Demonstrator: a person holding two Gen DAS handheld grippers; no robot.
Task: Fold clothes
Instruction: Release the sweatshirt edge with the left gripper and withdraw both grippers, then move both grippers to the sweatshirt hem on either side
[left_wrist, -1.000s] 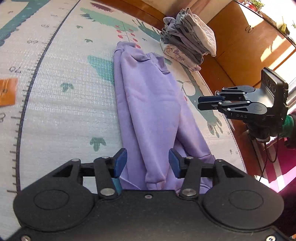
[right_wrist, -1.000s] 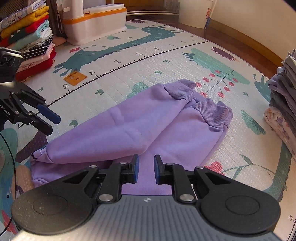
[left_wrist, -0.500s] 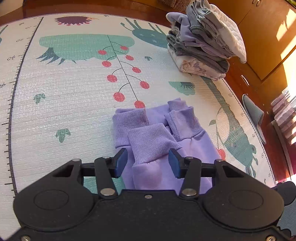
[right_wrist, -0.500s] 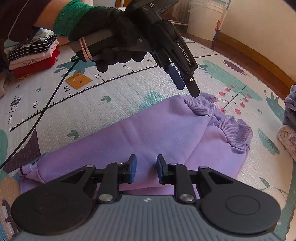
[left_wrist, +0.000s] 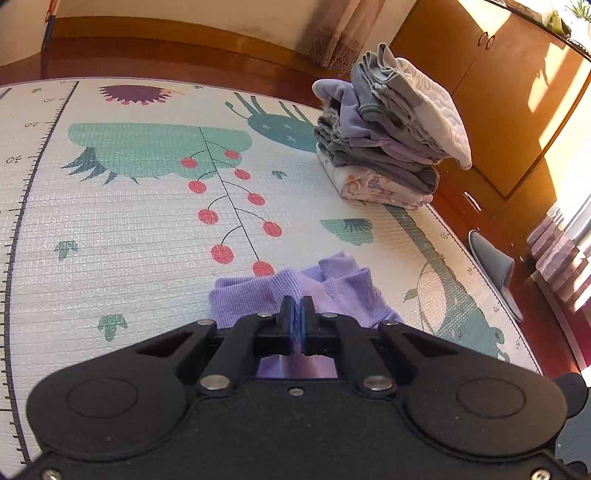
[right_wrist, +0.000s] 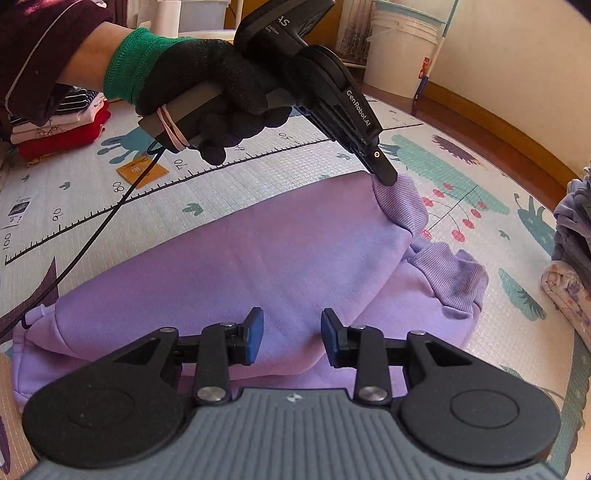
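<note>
One pair of purple sweatpants (right_wrist: 258, 266) spread across the middle of the play mat (left_wrist: 110, 229), two ribbed cuffs toward the mat's far edge. Left gripper (left_wrist: 296, 317) clenched on one cuff (right_wrist: 400, 203), fingers (right_wrist: 384, 173) pinching the ribbed fabric (held by a black-gloved hand (right_wrist: 221, 99)). Right gripper (right_wrist: 291, 334) poised over the trouser leg, fingers spread apart, grasping nothing. Two stacks of folded clothes: one grey-lilac stack (left_wrist: 391, 147) at the mat's far right edge, one red-and-striped stack (right_wrist: 59, 129) at its opposite edge.
</note>
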